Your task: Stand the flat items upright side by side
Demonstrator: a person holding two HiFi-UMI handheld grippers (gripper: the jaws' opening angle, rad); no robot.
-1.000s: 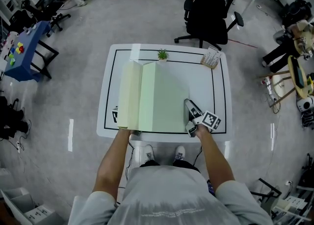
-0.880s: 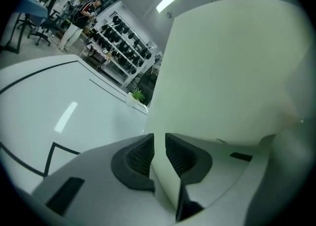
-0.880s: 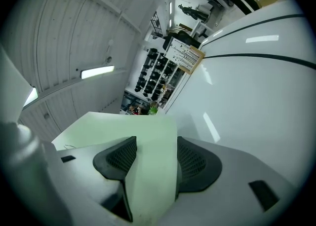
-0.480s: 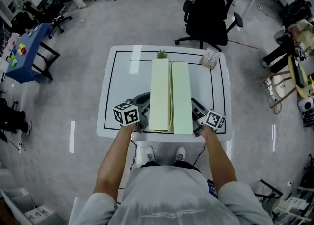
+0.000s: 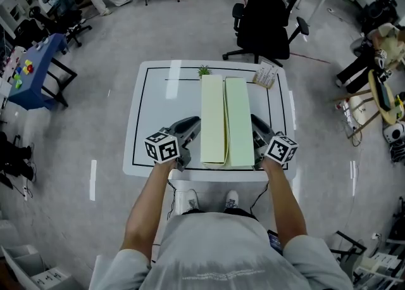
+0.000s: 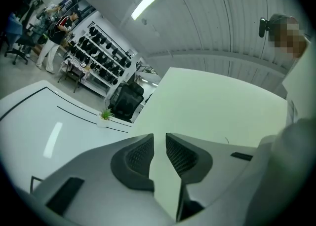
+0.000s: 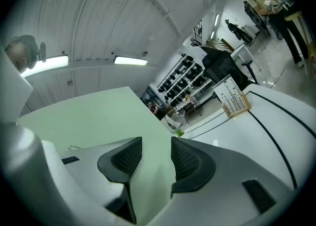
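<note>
1. While the left board (image 5: 214, 118) and the right board (image 5: 239, 121) stand upright just beside each other, they run from the near edge of the tabletop (image 5: 152, 108) toward its far edge.
2. At the near edge, the left gripper (image 6: 159, 138) pinches the left board between narrow jaws that are easing open.
3. Beside it, the right gripper (image 7: 156, 143) has the right board between its pads, wider apart and also opening.
4. Past the boards, a small plant (image 5: 204, 70) sits at the far edge and a card stand (image 5: 266, 76) sits near the far right corner.
</note>
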